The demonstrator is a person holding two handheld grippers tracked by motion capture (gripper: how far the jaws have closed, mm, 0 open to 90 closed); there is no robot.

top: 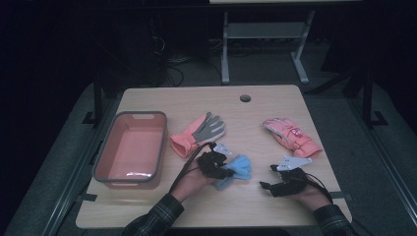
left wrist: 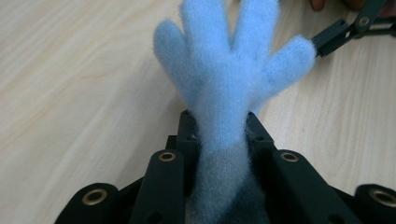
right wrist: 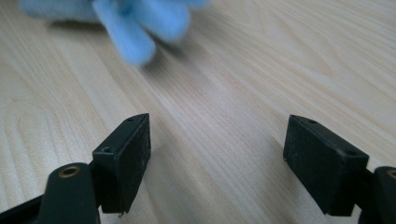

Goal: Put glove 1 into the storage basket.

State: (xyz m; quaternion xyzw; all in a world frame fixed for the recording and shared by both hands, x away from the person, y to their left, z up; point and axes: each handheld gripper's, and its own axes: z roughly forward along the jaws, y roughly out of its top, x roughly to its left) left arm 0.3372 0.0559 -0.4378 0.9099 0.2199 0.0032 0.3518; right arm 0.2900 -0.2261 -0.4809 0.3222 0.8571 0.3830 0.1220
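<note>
The left gripper (top: pixel 220 164) had its jaws clamped on the cuff end of a fuzzy light-blue glove (top: pixel 239 167), just below table centre, toward 6 o'clock; in the left gripper view the blue glove (left wrist: pixel 229 84) ran straight out from between the jaws, its fingers splayed away from the camera. Gripping at the cuff left the fingers free to hang, probably so that the glove could be carried without bunching. The right gripper (top: pixel 268 184) rested low over the table (top: pixel 265 105) at about 5 o'clock, jaws wide apart with nothing between them; the right gripper view showed bare wood between its black pads (right wrist: pixel 128 156), with blurred blue glove fingers (right wrist: pixel 135 39) farther off. It looked to be parked clear of the left hand's path, ready for another glove. A pink-and-grey glove (top: pixel 199 132) lay palm up at about 10 o'clock of centre, beside the salmon-coloured bin (top: pixel 110 160) with a grey rim at the table's 9 o'clock edge. A pink patterned glove (top: pixel 291 136) lay at about 3 o'clock, well apart from the others. The bin appeared empty, so the likely step in hand was moving the blue glove leftward to it.
</note>
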